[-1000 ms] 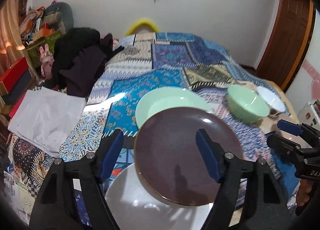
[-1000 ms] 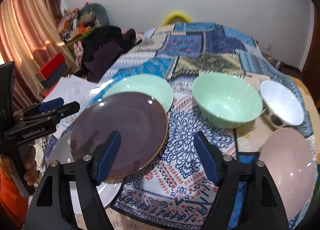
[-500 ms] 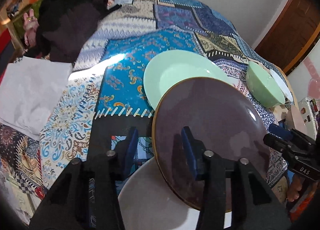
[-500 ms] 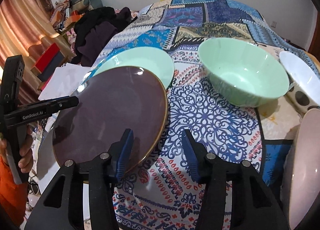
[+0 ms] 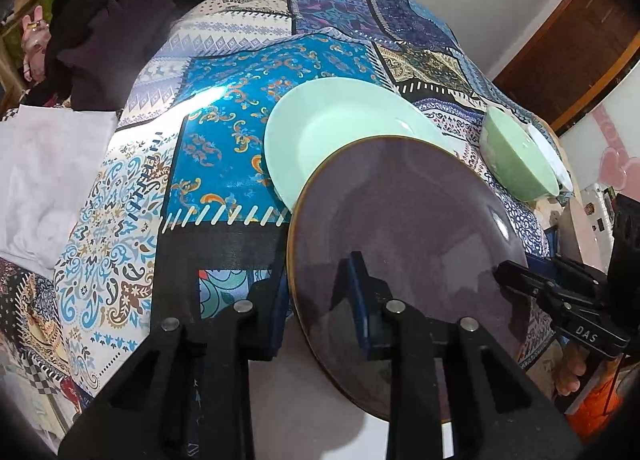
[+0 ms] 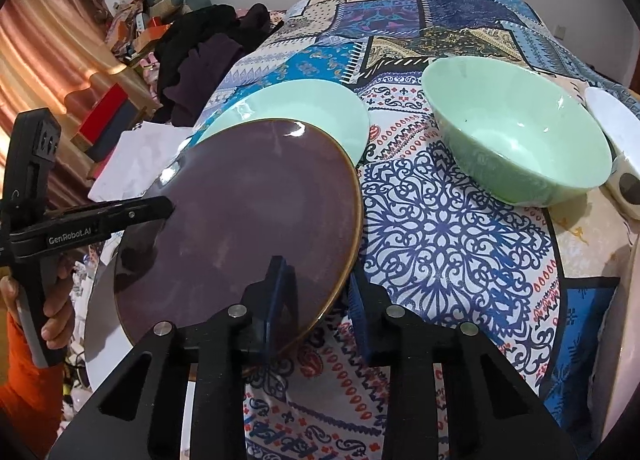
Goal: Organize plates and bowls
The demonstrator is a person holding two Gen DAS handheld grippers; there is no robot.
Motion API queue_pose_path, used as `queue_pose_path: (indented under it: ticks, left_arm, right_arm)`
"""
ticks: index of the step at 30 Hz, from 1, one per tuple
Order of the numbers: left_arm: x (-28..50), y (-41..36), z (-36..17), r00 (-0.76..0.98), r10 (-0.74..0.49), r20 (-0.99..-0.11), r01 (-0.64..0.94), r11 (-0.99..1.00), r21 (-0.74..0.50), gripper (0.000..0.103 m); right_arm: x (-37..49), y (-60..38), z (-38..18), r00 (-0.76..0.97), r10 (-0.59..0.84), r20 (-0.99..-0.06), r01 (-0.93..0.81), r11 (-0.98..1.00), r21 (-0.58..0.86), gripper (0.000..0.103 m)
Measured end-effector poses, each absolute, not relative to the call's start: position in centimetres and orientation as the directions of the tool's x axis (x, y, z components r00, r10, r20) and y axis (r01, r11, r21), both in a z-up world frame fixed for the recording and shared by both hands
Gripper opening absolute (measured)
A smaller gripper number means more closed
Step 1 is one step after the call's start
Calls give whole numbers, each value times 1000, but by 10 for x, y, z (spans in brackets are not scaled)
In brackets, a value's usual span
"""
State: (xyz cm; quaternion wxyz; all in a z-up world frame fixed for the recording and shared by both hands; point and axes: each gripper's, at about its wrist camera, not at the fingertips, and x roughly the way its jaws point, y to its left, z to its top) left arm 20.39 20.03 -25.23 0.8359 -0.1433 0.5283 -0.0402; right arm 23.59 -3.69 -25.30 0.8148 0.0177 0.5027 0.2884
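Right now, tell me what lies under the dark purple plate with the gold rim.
Under the dark purple plate, a white plate shows at its near edge and a pale green plate at its far edge. How far either extends beneath, and whether the plates touch, is covered.

Our right hand-held gripper [image 6: 318, 296] is closing on the purple plate's [image 6: 248, 215] rim; the green bowl [image 6: 516, 139] sits nearby.

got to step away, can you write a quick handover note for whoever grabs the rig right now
Left gripper: closing on the near-left rim of the brown plate.
Right gripper: closing on that plate's right rim.
The brown plate overlaps a white plate and the green plate; green bowl and white bowl sit to the right.
Done: plate nearly gripped from both sides.
Left: lift it, then stack the plates and bowls.
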Motion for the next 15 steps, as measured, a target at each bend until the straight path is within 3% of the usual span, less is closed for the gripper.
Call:
queue_pose_path:
  ticks: [15]
  left_arm:
    - [186, 187, -244, 431, -202, -880, -93, 960, -266, 27]
  right_arm:
    - [229, -49, -244, 348, 484, -803, -442, 840, 315, 26]
